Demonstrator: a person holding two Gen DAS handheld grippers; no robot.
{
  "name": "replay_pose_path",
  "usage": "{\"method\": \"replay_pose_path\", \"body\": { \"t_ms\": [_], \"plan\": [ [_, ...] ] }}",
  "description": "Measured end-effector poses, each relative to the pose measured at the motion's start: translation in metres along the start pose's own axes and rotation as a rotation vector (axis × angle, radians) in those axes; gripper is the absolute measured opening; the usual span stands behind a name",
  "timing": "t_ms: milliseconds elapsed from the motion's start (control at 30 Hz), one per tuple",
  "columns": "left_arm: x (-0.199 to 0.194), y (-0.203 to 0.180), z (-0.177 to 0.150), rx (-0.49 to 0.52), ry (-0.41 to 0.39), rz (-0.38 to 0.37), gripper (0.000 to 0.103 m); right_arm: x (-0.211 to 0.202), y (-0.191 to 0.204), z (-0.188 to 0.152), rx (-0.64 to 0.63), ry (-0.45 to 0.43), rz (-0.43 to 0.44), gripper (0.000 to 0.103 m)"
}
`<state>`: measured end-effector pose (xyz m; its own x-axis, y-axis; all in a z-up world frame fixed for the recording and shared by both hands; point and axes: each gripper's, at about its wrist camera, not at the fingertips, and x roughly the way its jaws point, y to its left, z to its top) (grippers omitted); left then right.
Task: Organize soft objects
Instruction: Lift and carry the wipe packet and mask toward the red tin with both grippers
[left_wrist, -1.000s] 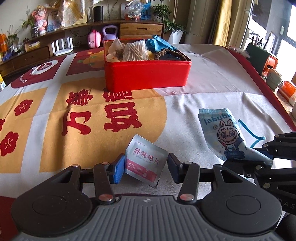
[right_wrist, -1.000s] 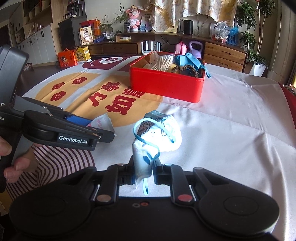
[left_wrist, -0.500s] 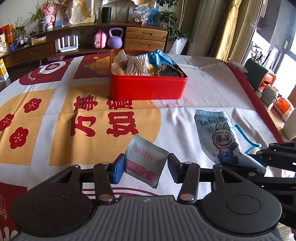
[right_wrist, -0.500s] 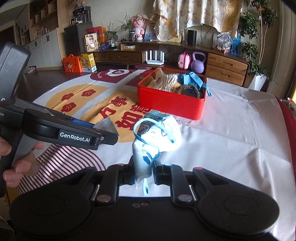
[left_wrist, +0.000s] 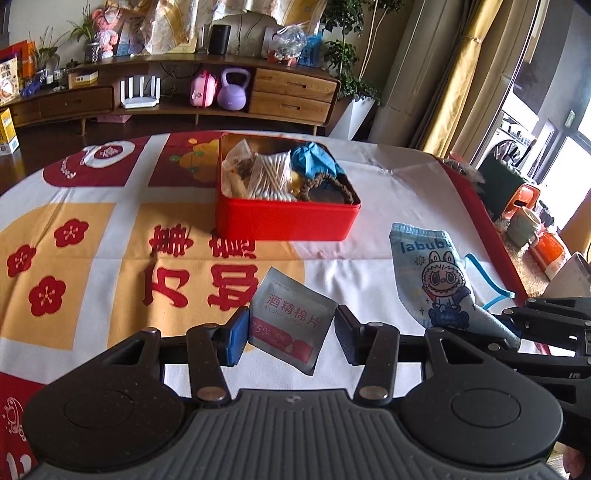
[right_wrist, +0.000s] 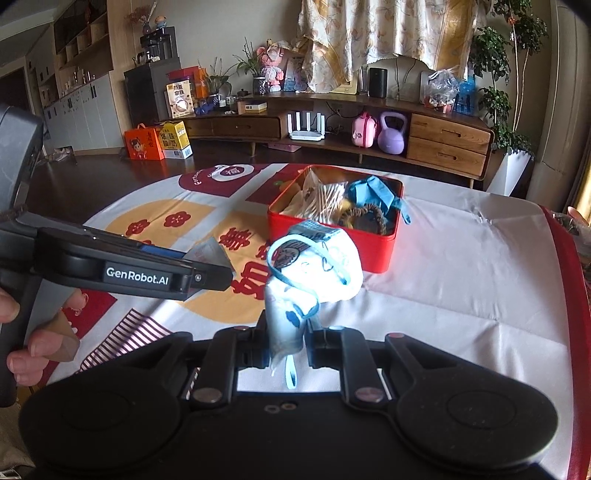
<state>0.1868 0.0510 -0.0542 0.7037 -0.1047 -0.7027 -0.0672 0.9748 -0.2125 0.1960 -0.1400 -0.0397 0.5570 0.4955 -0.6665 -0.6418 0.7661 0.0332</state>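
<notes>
My left gripper (left_wrist: 290, 336) holds a grey and pink alcohol wipe sachet (left_wrist: 291, 319) between its blue pads, lifted above the tablecloth. My right gripper (right_wrist: 286, 339) is shut on a light blue Labubu face mask (right_wrist: 314, 269) with blue ear loops; the mask also shows in the left wrist view (left_wrist: 436, 280). A red tin box (left_wrist: 284, 218) stands ahead on the table, holding cotton swabs, a blue cloth and a braided ring; it shows in the right wrist view too (right_wrist: 332, 236). Both grippers hover short of the box.
The table has a white, orange and red printed cloth (left_wrist: 92, 258). Its red edge (right_wrist: 569, 295) runs along the right. A wooden sideboard (right_wrist: 424, 129) with a purple kettlebell and a router stands beyond the table. The left gripper body (right_wrist: 129, 269) crosses the right wrist view.
Both grippers have risen and drawn back from the table with their objects; the red box now looks farther away and more of the room shows.
</notes>
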Motion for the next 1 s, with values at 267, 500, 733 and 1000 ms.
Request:
{"method": "replay_pose_path", "body": {
  "t_ms": [267,500,733,1000],
  "plan": [
    [-0.008,-0.011,0.029,0.034,-0.027,-0.002,0.049,-0.005,-0.010,0.028,0.021,0.007,0.029,0.016],
    [-0.008,-0.018,0.054,0.058,-0.048,0.001,0.049,-0.005,-0.017,0.054,-0.011,-0.005,0.023,0.017],
    [0.000,-0.023,0.081,0.095,-0.064,0.016,0.049,0.003,-0.027,0.074,-0.018,-0.025,0.017,0.017],
    [0.019,-0.023,0.108,0.132,-0.076,0.024,0.049,0.024,-0.044,0.087,0.005,-0.027,0.008,0.017]
  ]
}}
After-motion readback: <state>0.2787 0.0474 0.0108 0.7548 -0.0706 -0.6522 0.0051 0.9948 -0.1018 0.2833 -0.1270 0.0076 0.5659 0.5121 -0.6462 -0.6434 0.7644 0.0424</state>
